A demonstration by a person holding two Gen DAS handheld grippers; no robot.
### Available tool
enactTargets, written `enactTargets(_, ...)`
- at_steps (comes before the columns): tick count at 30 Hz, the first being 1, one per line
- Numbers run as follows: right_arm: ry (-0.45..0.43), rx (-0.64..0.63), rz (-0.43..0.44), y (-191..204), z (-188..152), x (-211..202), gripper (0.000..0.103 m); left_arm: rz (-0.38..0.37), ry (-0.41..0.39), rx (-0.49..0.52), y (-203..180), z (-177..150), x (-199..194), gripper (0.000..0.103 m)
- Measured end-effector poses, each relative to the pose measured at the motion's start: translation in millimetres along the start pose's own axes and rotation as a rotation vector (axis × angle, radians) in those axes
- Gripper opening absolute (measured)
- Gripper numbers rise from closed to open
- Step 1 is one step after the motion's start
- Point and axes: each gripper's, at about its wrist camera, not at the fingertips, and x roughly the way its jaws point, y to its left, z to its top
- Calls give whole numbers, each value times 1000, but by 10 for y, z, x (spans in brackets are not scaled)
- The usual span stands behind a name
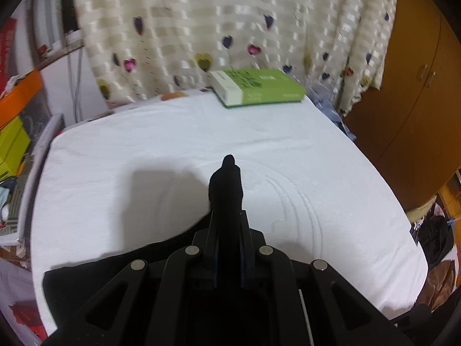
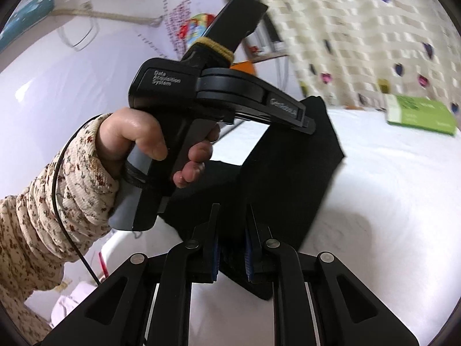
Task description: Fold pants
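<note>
Both grippers hold the black pants (image 2: 288, 173) up off the white-covered table (image 1: 173, 144) as a slanted sheet. My left gripper (image 1: 226, 216) is shut on a bunched fold of the pants (image 1: 226, 181) that pokes up past its fingertips. More black cloth lies at the lower left. In the right wrist view a hand in a floral sleeve (image 2: 57, 190) holds the left gripper (image 2: 309, 124), which pinches the pants' upper edge. My right gripper (image 2: 232, 210) is shut on the lower edge, with cloth between its blue pads.
A green book (image 1: 259, 86) lies at the table's far edge, in front of a heart-patterned curtain (image 1: 201, 28). A wooden cabinet (image 1: 417, 101) stands to the right. Coloured boxes (image 1: 14, 144) and clutter crowd the left side, and dark clothes (image 1: 435, 236) lie low on the right.
</note>
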Motion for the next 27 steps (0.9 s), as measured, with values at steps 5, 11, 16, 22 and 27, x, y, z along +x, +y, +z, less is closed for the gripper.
enactTargets(5,22,-34,50,155,123,273,14,25,-26,-34,338,-68,-150,12)
enactTargets(11,56,-75,90,339,236,622,14,37,-51,-81,772,-193,-270,12)
enactTargets(16,84,-110,115,524,293,891,14,45,-67,-108,1093,-314,-335,12)
enactTargets(22,124,-129,150,700,345,1211,14,61,-65,-135,1472,-447,-350,12)
enactTargets(27,157,-133,171,794,341,1479,14,71,-52,-155,1772,-589,-303,12)
